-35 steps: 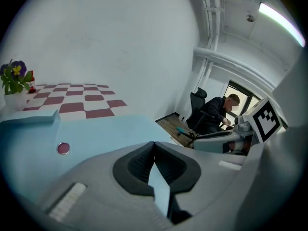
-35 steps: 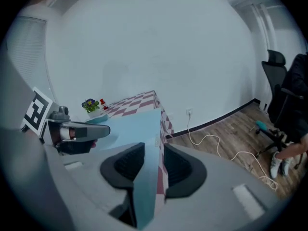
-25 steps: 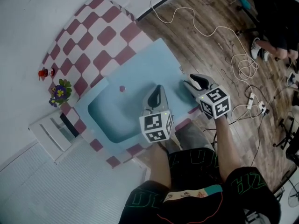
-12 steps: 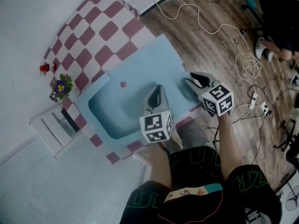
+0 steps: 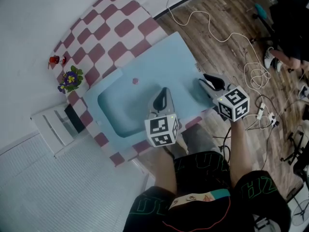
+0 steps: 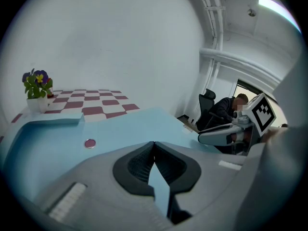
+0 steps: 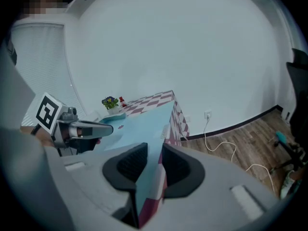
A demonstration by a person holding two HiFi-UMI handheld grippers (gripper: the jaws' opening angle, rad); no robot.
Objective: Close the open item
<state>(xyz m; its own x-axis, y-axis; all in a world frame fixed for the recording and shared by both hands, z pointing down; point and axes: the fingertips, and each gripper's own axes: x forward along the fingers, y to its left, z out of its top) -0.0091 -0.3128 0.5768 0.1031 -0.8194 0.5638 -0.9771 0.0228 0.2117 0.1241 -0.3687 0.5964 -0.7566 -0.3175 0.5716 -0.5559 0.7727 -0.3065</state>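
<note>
The closing looks not yet done. A grey panel (image 5: pixel 194 135) juts out below the near edge of the table (image 5: pixel 169 57), between the two hands. I take it for the open door or drawer, though too little shows to be sure, and neither tongs touches it. The left tongs (image 6: pixel 154 146) are clenched on nothing, above the near edge beside the basin (image 5: pixel 108 111). The right tongs (image 7: pixel 154 153) stand parted near the table's right edge, having just been closing, with nothing gripped. The basin looks empty, and a pink disc (image 5: pixel 135 81) lies just behind it. Pushing the panel shut remains.
</note>
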